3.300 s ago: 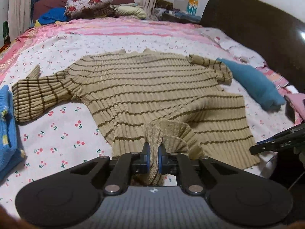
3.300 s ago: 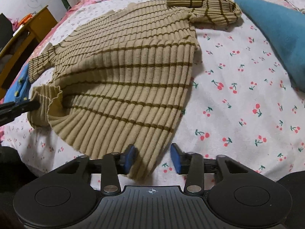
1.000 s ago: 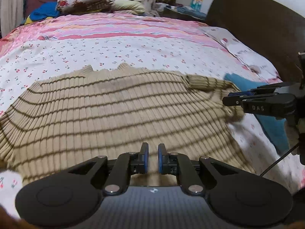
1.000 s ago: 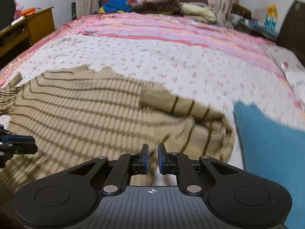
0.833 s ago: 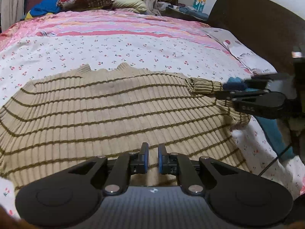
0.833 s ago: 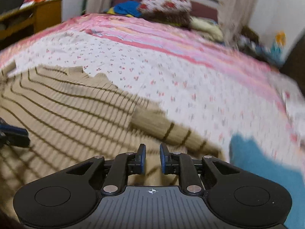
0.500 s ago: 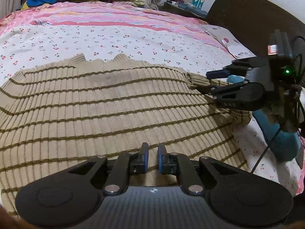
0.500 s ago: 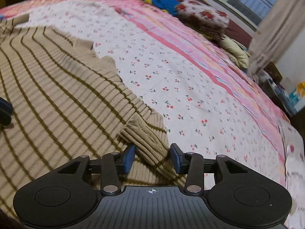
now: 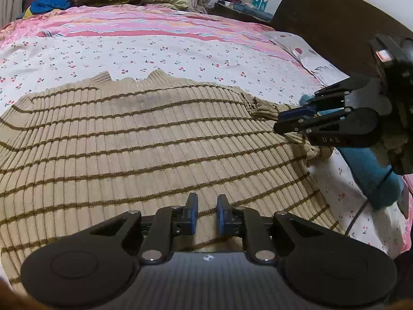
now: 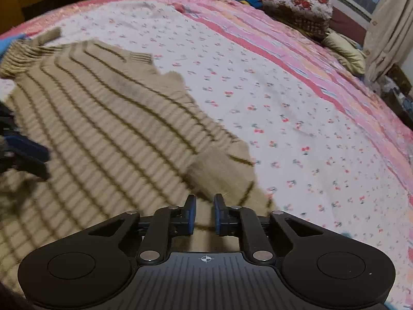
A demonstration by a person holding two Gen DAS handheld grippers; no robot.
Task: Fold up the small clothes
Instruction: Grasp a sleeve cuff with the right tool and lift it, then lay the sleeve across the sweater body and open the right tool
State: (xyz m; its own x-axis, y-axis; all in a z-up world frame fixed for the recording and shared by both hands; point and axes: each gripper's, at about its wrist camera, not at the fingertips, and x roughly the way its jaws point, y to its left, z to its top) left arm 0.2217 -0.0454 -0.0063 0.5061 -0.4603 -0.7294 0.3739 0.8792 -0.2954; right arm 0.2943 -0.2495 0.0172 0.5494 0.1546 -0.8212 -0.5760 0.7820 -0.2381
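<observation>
striped sweater [image 9: 144,139] flat on bed [image 9: 165,51] | left tool [image 9: 207,215] nearly closed, fabric between – right tool [image 10: 204,214] pinching sleeve [image 10: 222,175]

A tan striped sweater [image 10: 108,118] lies spread on a cherry-print bedsheet [image 10: 296,118] — the right gripper [image 10: 202,215], fingers narrowly parted, over its bunched sleeve [image 10: 224,173]

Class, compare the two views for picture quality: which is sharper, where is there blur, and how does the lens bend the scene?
Left wrist view: sharp, the striped sweater has crisp ribs, and the bed bulges in fisheye curvature with dark corners. Right wrist view: motion blur smears the sweater's stripes and cherry print, while the right gripper stays sharp.
</observation>
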